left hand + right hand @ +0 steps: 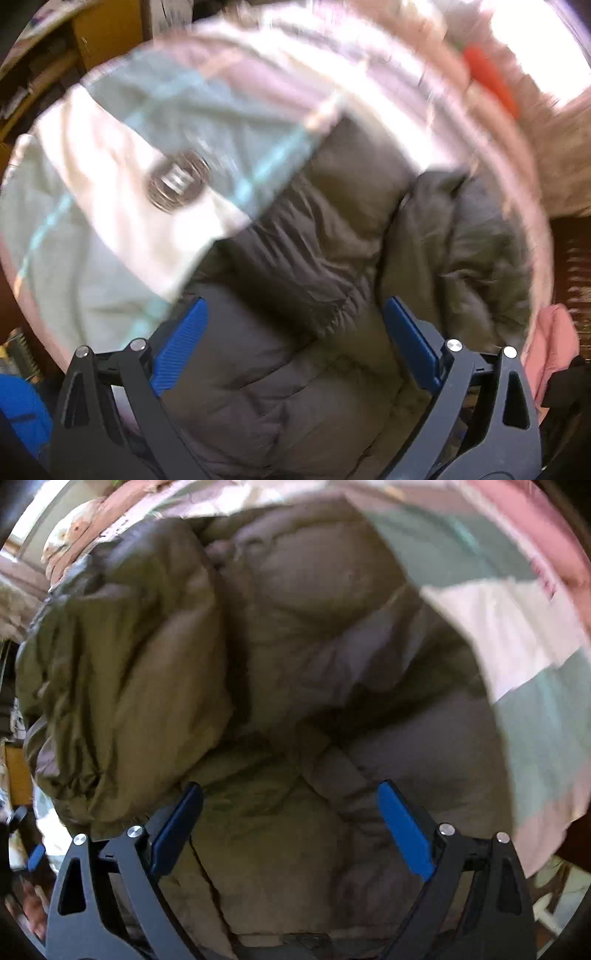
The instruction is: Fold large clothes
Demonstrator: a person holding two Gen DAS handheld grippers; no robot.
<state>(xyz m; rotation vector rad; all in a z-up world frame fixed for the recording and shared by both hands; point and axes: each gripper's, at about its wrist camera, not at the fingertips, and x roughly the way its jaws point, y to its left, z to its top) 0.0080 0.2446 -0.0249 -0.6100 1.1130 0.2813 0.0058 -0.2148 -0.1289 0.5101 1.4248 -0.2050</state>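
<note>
Both the left gripper (295, 343) and right gripper (290, 823) are hovering with jaws apart over the puffy jacket (295, 664), which is lying, seemingly part-folded, on the bedspread (92, 277); next, each needs an edge to pinch.

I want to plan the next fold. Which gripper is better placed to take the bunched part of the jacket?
Probably the right gripper: open, with the jacket's bunched sleeve close. The left gripper faces flatter padding.

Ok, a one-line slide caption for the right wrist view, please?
Open right gripper poised over a bunched olive-brown puffer jacket lying on a pastel patchwork bedspread.
</note>
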